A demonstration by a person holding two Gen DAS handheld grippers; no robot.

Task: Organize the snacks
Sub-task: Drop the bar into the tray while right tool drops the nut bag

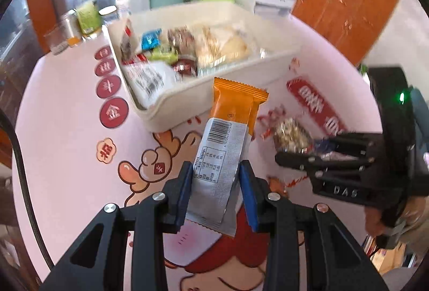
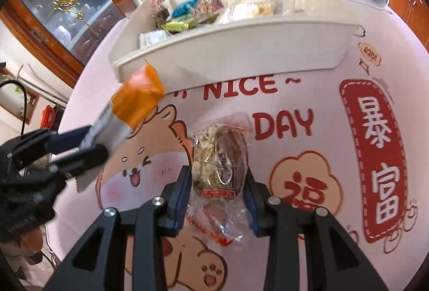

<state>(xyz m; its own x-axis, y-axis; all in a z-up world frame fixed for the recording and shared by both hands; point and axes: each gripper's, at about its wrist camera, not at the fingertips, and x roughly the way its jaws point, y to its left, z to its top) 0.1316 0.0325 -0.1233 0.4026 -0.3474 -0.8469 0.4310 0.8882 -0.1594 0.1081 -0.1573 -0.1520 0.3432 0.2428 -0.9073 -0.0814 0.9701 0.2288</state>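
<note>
Left hand-held gripper [image 1: 215, 178]: I have it clenched on an orange-and-silver snack bar [image 1: 225, 146], the blue pads [image 1: 248, 194] pressing the wrapper's two long edges. The silver half with the barcode lies between the pads; the orange end points away from me toward the white bin [image 1: 241, 82] and stops just short of its near wall. The bar is held clear of the desk [image 1: 67, 130].

Right hand-held gripper [image 2: 218, 181]: I have it grasping a clear-wrapped snack [image 2: 218, 159] with brown and pale, nutty contents and a small red label at its near end. The pads [image 2: 182, 191] press on both sides of the packet, and loose crinkled film trails back between the arms. In the left wrist view this same gripper enters from the right, its packet held above the desk, to the right of the bar and near it.

White bin: far side of the desk in both views, open-topped, already holding mixed snacks, among them a blue packet [image 1: 151, 39], a green packet [image 1: 163, 52] and pale wrapped pastries [image 1: 228, 44] toward its right end.

Desk: covered by a pink printed cloth with cartoon animals, red Chinese characters and the words "NICE DAY". Bottles and a pale teal container stand beyond the bin, blurred.
</note>
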